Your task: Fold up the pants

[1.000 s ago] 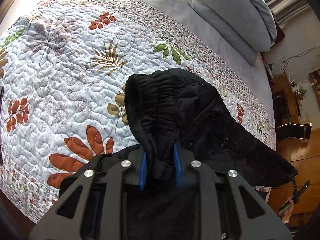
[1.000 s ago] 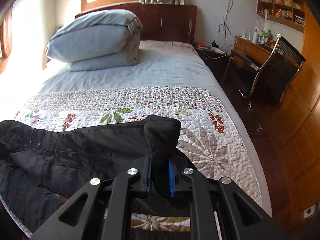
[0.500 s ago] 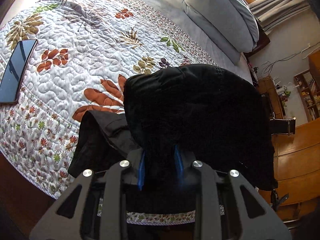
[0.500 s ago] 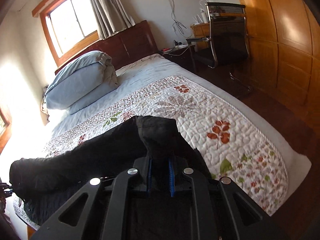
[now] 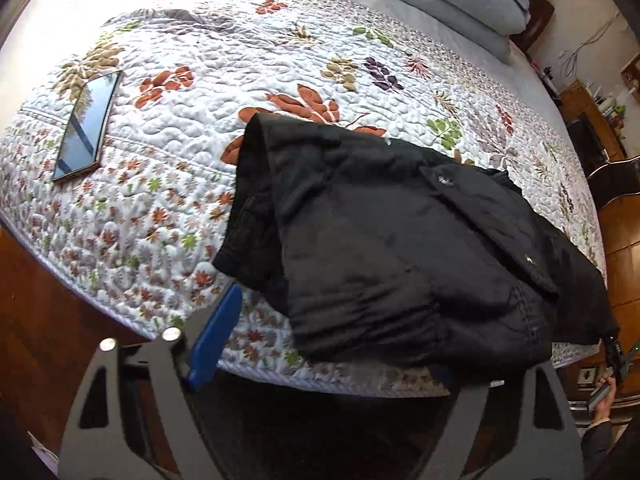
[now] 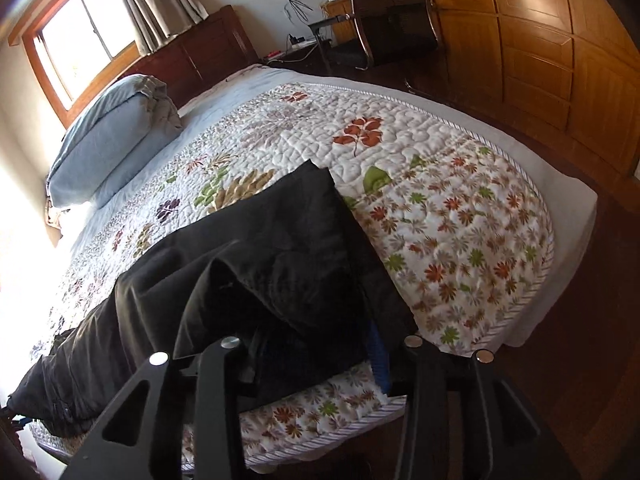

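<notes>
Floral quilt (image 5: 192, 184) covers the near end of a bed, with folded blue bedding (image 6: 112, 140) far off by the headboard. Black pants (image 5: 400, 240) lie folded in a heap at the near edge of the quilt, right of a phone (image 5: 86, 128) that rests flat on the fabric. The left gripper (image 5: 328, 344) has just been opening; its jaws stand wide and released, the blue pad clear of the cloth, the pants' near edge lying between them. The right gripper (image 6: 316, 364) has also just been opening, its jaws parted with black cloth loose between them; I cannot tell whether the pads touch it.
</notes>
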`<state>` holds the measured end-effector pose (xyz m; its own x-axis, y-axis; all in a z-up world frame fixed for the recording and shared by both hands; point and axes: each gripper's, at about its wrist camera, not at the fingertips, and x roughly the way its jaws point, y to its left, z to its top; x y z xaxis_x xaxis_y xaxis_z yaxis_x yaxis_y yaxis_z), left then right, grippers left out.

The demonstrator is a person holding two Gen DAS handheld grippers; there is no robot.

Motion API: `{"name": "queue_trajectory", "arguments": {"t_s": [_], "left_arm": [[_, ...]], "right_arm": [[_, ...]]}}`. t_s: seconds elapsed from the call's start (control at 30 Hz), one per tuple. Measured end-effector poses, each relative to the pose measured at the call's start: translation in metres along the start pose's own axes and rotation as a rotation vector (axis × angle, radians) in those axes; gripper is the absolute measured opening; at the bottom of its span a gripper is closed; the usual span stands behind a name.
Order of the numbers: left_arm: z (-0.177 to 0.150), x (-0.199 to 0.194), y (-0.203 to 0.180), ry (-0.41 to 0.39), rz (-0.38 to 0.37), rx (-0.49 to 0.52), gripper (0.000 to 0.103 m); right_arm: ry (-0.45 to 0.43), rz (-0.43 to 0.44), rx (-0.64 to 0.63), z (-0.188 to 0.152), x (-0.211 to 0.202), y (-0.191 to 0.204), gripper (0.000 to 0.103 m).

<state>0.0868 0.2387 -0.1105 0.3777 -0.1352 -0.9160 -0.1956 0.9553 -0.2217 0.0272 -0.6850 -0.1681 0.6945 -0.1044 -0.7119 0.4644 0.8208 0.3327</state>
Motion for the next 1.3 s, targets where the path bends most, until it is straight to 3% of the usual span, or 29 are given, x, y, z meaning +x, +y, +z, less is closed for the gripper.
{"name": "queue_trajectory", "arguments": {"t_s": [0.13,0.23,0.3,0.37,0.5,0.6,0.63,0.67,0.7,0.77,0.8,0.93,1.0,1.17,1.3], "left_arm": [[-0.024,-0.017,0.034,0.002,-0.054,-0.113,0.082],[-0.048,-0.024,0.052,0.001,-0.223,-0.269,0.082],[-0.064,-0.021,0.049,-0.009,-0.377,-0.376,0.082],[-0.075,-0.012,0.043,-0.003,-0.475,-0.462,0.082],[-0.076,-0.002,0.019,-0.024,-0.599,-0.493,0.082],[-0.063,0.01,0.007,-0.058,-0.568,-0.493,0.082],[-0.058,0.015,0.005,-0.067,-0.548,-0.505,0.078],[-0.054,0.02,0.004,-0.077,-0.542,-0.516,0.062],[-0.048,0.026,0.002,-0.075,-0.529,-0.518,0.055],[-0.035,0.035,-0.001,-0.057,-0.475,-0.491,0.018],[-0.028,0.037,-0.003,-0.072,-0.465,-0.473,0.015],[0.001,0.016,-0.012,-0.209,-0.436,-0.385,0.01],[0.01,0.006,-0.016,-0.255,-0.374,-0.329,0.01],[-0.003,0.055,0.003,-0.078,-0.209,-0.302,0.013],[-0.019,0.052,0.004,-0.085,-0.2,-0.282,0.021]], "right_arm": [[0.03,-0.044,0.007,-0.013,-0.009,-0.004,0.048],[0.042,-0.065,0.021,-0.025,-0.015,-0.004,0.051],[0.05,-0.054,0.044,-0.033,-0.019,-0.003,0.052],[0.054,-0.032,0.06,-0.04,-0.022,0.0,0.052],[0.065,-0.013,0.033,-0.049,-0.028,0.017,0.052],[0.067,0.019,0.024,-0.054,-0.029,0.031,0.052],[0.069,0.031,0.022,-0.056,-0.029,0.036,0.053],[0.072,0.041,0.022,-0.057,-0.029,0.04,0.053],[0.077,0.053,0.021,-0.06,-0.029,0.044,0.053],[0.092,0.064,0.003,-0.062,-0.027,0.054,0.058],[0.095,0.062,-0.012,-0.064,-0.026,0.059,0.058],[0.107,0.09,-0.03,-0.067,-0.021,0.075,0.058],[0.113,0.101,-0.032,-0.067,-0.017,0.081,0.058],[0.126,0.12,0.02,-0.072,-0.006,0.08,0.062],[0.113,0.145,0.083,-0.076,-0.018,0.067,0.062]]}}
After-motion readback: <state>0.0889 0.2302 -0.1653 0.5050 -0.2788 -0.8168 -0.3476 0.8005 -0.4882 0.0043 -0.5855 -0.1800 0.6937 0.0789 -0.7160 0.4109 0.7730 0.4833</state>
